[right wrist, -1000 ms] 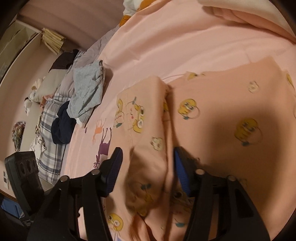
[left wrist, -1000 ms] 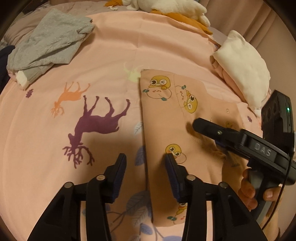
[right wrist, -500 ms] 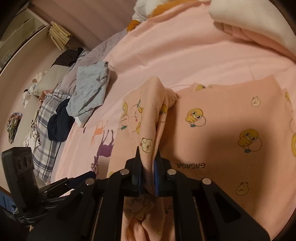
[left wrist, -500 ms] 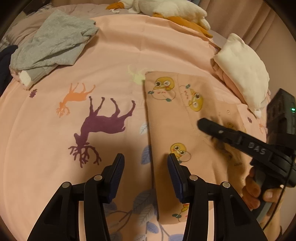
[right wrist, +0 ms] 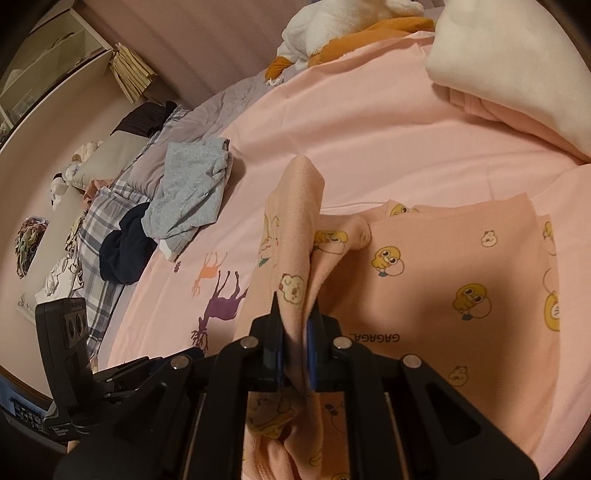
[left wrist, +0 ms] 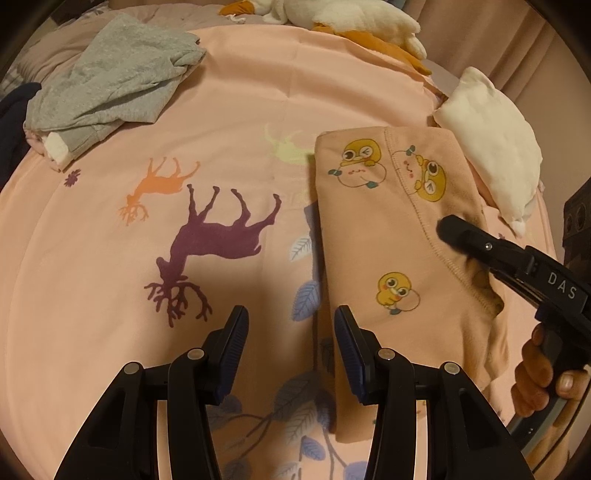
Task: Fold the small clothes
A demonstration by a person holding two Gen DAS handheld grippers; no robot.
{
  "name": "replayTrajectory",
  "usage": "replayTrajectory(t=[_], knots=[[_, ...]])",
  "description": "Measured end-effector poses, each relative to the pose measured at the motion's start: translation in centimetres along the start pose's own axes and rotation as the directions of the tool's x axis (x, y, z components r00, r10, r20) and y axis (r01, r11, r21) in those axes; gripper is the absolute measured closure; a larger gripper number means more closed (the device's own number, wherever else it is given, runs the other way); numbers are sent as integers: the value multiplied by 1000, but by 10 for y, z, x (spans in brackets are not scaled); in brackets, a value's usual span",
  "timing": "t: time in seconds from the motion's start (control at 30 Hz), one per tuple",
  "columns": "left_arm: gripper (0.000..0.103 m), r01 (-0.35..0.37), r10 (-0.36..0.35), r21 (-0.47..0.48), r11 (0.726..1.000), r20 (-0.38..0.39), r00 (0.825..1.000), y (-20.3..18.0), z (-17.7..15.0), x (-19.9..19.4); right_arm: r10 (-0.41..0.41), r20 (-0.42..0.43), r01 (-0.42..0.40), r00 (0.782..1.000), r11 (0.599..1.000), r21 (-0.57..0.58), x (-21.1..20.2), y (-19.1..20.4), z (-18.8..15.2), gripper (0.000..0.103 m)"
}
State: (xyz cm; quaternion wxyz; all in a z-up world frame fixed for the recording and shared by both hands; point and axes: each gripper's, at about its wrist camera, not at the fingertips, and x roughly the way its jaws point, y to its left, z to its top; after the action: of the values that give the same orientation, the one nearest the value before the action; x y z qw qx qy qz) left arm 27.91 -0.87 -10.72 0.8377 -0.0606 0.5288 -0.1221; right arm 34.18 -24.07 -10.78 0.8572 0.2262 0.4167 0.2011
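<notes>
A small peach garment with yellow chick prints lies on the pink bedspread, its left sleeve side folded over. My right gripper is shut on a fold of this garment and lifts it so the cloth stands up in a ridge. In the left wrist view the right gripper reaches in from the right over the garment. My left gripper is open and empty, hovering just above the garment's left edge and the bedspread.
The pink bedspread has deer prints. A grey garment lies at the far left, a white folded cloth at the right, a plush toy at the back. Dark and plaid clothes pile beside the bed.
My right gripper has closed on a fold of the peach garment and raised it. My left gripper has drawn back slightly and stays open.
</notes>
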Motion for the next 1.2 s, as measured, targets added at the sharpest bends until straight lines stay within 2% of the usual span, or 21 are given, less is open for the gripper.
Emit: replayTrajectory(t=[0.5, 1.0, 1.2], knots=[[56, -4, 4, 29, 1000, -2, 1000, -9, -2, -2, -30, 72, 26, 997, 998, 57, -38, -24, 6, 93], [56, -3, 4, 68, 998, -15, 1000, -28, -3, 2, -108, 106, 90, 989, 983, 161, -74, -74, 2, 93], [56, 9, -6, 94, 996, -24, 1000, -42, -3, 6, -109, 126, 80, 986, 974, 213, -83, -90, -3, 93]])
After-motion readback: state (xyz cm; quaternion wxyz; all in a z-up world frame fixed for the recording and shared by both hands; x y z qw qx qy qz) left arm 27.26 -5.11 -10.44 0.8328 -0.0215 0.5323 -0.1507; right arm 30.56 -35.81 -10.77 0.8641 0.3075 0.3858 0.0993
